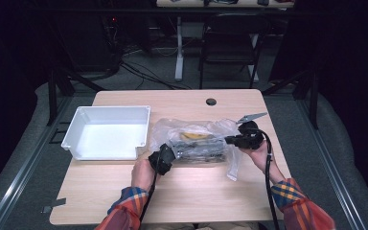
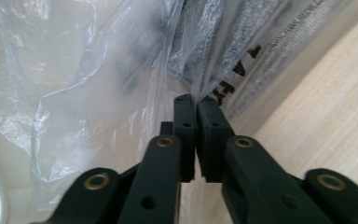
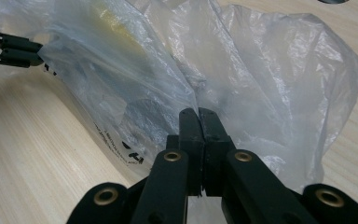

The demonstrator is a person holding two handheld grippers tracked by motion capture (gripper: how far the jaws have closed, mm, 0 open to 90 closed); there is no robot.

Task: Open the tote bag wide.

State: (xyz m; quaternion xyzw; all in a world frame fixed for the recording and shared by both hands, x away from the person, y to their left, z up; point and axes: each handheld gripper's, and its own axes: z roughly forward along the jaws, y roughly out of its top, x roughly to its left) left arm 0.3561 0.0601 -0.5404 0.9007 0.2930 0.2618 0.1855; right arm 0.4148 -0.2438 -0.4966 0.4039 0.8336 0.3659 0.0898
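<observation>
On wood-grain table, crinkled clear bag

On the table a bin sat left of a bag. The left hand-held gripper met the bag's near-left edge, the right hand-held gripper its right edge.

Right gripper, bottom centre of frame: 2 black jaws closed, pinching fold of clear plastic bag. Bag spans upper frame on wooden table. Left gripper, upper left edge, touching bag.
</observation>
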